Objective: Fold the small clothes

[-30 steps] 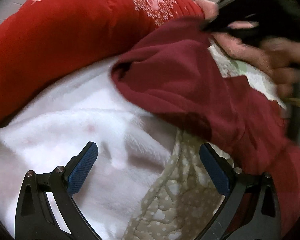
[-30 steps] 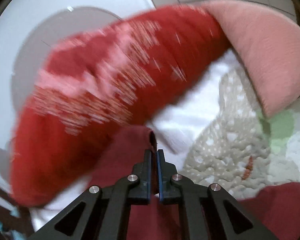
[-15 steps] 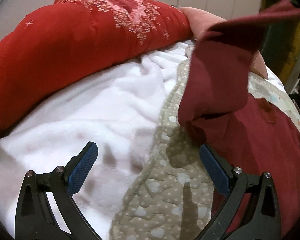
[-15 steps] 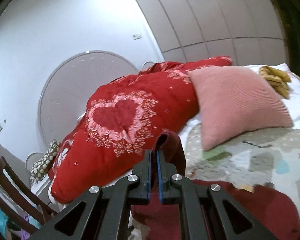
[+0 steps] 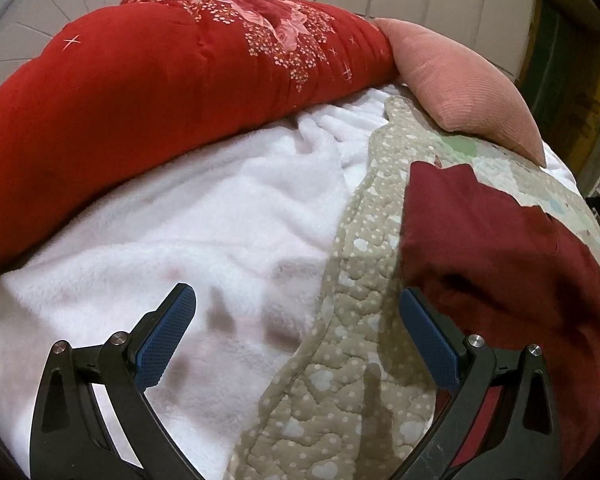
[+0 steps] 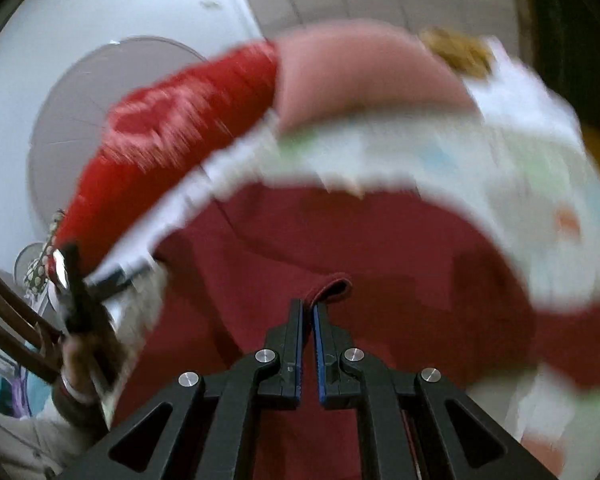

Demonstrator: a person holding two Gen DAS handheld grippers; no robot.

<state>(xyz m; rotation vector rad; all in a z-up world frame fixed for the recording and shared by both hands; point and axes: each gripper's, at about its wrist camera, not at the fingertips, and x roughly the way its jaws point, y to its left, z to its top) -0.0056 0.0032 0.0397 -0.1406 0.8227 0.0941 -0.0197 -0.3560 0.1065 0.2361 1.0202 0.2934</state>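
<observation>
The left gripper [image 5: 296, 332] hangs with its jaws spread wide and nothing between its 2 blue pads [image 5: 166, 336], over the seam where a fluffy white blanket [image 5: 180, 240] meets a beige quilt [image 5: 352, 380] printed with dots and clouds. Behind the blanket lies a bulky red comforter [image 5: 140, 92] with pink flower embroidery, and to its right a pink ribbed pillow [image 5: 460, 88] leans on the quilt. The dark red garment [image 5: 500, 264], the piece being folded, lies on the quilt just right of the left gripper's right finger, one flap doubled over onto itself. In the blurred right wrist view the right gripper [image 6: 307, 312] is clenched, its jaws nearly together on a hemmed edge of the dark red garment [image 6: 380, 248], whose body spreads flat across the bed beneath. At that view's left edge a hand [image 6: 76, 356] grips the black frame of the other gripper.
</observation>
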